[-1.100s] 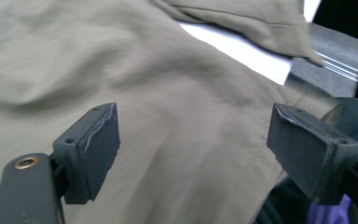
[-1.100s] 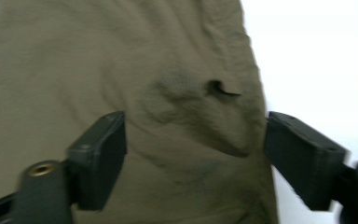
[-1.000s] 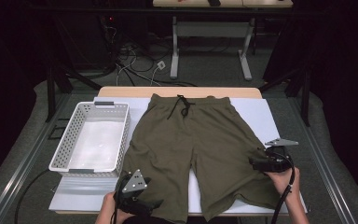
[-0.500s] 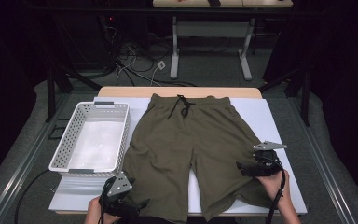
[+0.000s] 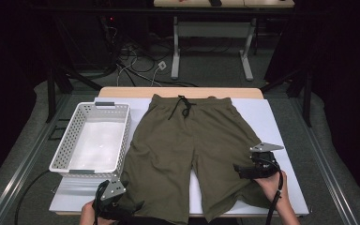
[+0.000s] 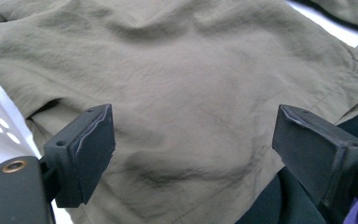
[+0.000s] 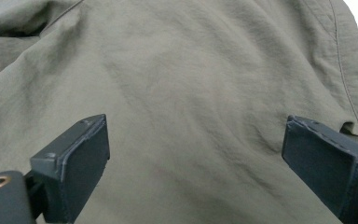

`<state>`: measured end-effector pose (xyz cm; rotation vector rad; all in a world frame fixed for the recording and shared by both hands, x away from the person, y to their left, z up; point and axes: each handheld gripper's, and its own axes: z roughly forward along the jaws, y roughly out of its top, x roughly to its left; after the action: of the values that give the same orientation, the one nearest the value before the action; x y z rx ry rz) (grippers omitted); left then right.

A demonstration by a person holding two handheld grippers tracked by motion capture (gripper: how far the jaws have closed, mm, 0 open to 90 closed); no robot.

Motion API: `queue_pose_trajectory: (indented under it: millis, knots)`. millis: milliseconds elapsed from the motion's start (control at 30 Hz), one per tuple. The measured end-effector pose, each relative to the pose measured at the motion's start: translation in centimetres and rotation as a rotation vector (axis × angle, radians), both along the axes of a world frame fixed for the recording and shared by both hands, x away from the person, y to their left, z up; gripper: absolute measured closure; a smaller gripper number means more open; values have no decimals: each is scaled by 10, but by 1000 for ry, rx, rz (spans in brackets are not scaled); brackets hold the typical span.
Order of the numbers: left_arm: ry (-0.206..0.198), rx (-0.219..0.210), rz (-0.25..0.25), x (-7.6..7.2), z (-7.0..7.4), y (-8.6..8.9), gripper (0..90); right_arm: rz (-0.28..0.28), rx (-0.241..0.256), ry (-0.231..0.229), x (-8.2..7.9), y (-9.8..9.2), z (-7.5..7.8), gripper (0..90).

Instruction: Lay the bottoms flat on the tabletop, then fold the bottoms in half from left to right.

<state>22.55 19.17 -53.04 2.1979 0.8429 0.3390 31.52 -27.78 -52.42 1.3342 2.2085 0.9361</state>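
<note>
At the near edge of the desk, the left tool (image 5: pixel 124 208) sits low over the hem of the left leg of the olive-green drawstring fabric shorts (image 5: pixel 194 150). In the left gripper view its jaws stand wide apart above the wrinkled cloth, holding nothing, with the hem and a dark garment beyond it on the right. The person's left hand (image 5: pixel 90 215) grips it from the bottom edge of the high view.

A little farther in, the right tool (image 5: pixel 243 171) hovers at the outer side of the right leg, held by the person's right hand (image 5: pixel 273 183). In the right gripper view its jaws are likewise spread wide over the fabric, gripping nothing, with a side seam running down on the right.

The shorts lie flat on the white sheet (image 5: pixel 276 126) covering the desk, waistband and black drawstring (image 5: pixel 183 105) at the far side. Just beside the left leg stands a white perforated plastic basket (image 5: pixel 65 150).
</note>
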Motion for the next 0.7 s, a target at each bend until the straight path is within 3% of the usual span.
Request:
queue_pose_trajectory:
  millis: [533,700]
  knots:
    - [-6,20,10,1,0,0,131,10,-20,3,1,4,-2,79]
    - [-11,20,42,1,2,2,127,17,-27,-1,1,4,-2,79]
